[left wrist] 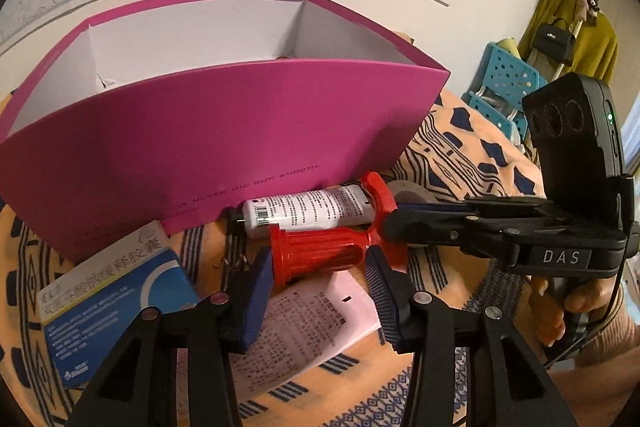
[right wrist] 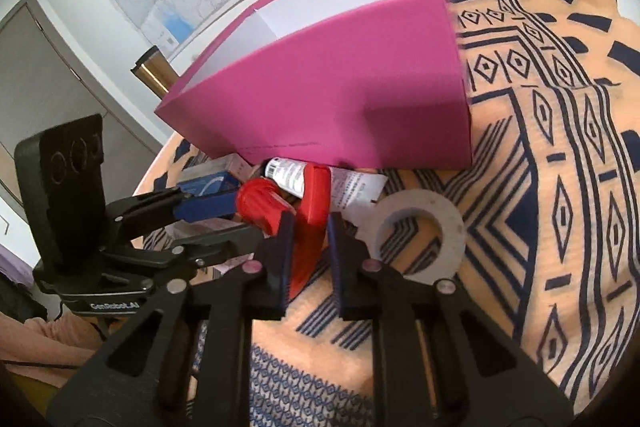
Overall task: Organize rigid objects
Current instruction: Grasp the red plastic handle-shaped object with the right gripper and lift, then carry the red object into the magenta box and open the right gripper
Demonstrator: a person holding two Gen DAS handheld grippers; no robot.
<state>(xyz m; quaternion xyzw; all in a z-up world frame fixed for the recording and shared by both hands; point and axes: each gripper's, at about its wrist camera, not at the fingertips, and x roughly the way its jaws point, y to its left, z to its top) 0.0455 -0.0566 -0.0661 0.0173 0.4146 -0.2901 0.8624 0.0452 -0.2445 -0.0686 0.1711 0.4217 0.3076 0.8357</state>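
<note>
A red plastic piece (left wrist: pixel 320 247), a ribbed barrel with a flat cross handle, lies on the patterned cloth in front of the pink box (left wrist: pixel 224 131). My left gripper (left wrist: pixel 318 265) straddles the barrel, and its blue pads touch both ends. In the right wrist view my right gripper (right wrist: pixel 310 227) is shut on the red piece's flat handle (right wrist: pixel 314 195). The left gripper (right wrist: pixel 248 217) reaches in from the left onto the barrel. The right gripper (left wrist: pixel 386 225) enters the left wrist view from the right.
A white tube (left wrist: pixel 304 209) lies against the pink box (right wrist: pixel 340 99). A blue medicine box (left wrist: pixel 116 307) and a printed leaflet (left wrist: pixel 312 327) sit near my left fingers. A grey tape ring (right wrist: pixel 424 231) lies right of the right gripper. A hand (left wrist: pixel 576 303) holds the right gripper.
</note>
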